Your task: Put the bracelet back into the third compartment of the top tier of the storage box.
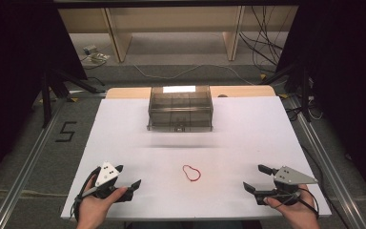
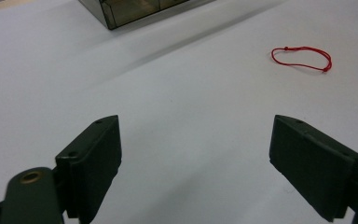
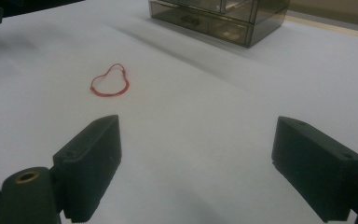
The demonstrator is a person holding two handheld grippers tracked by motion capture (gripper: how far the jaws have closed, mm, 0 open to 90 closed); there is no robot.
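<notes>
A thin red string loop (image 1: 191, 172) lies flat on the white table top (image 1: 248, 138), near the front and about midway between my hands. It also appears as the red loop (image 2: 302, 58) in the left gripper view and the red loop (image 3: 110, 82) in the right gripper view. My left gripper (image 1: 127, 177) rests near the front left edge, open, with nothing between its jaws. My right gripper (image 1: 258, 178) sits at the front right, open and empty too. A smoky transparent drawer box (image 1: 180, 108) stands at the far middle of the table.
The drawer box (image 2: 135, 9) has several small compartments and its drawers look closed; the same box (image 3: 223, 16) is seen from the right. Wooden shelving (image 1: 171, 28), cables and black stand legs sit behind the table. Metal rails run along both sides.
</notes>
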